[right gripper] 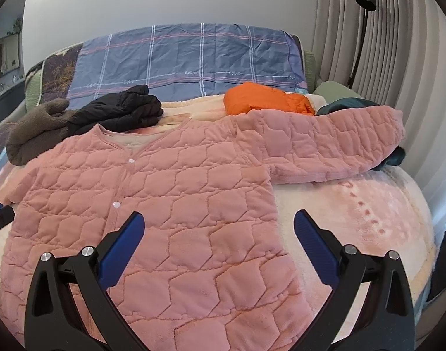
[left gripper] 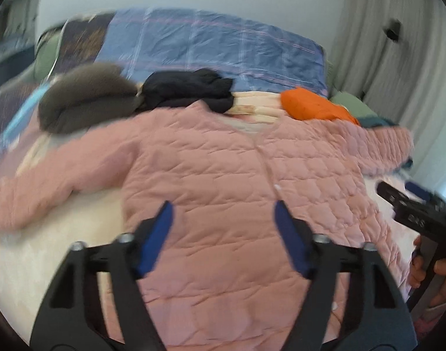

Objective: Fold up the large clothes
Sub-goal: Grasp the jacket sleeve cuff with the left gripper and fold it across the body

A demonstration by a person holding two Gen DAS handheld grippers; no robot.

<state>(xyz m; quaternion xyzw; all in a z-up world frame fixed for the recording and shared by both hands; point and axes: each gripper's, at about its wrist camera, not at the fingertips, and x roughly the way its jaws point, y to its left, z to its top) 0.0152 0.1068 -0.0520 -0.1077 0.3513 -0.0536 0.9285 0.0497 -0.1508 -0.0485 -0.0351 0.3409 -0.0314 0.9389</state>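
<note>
Lying flat, the pink quilted jacket (right gripper: pixel 170 204) spreads both sleeves beneath two wide-open grippers (left gripper: pixel 223 213) (right gripper: pixel 220 222).

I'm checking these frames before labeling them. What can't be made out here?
- Pink jacket hem: cut off by the bottom edge and both grippers' fingers, both views.
- Its left sleeve: smeared by motion blur in the left wrist view, out of frame in the right.
- Teal garment: mostly hidden under the right sleeve.
- Right gripper: its fingertips are blurred in the left wrist view.
</note>
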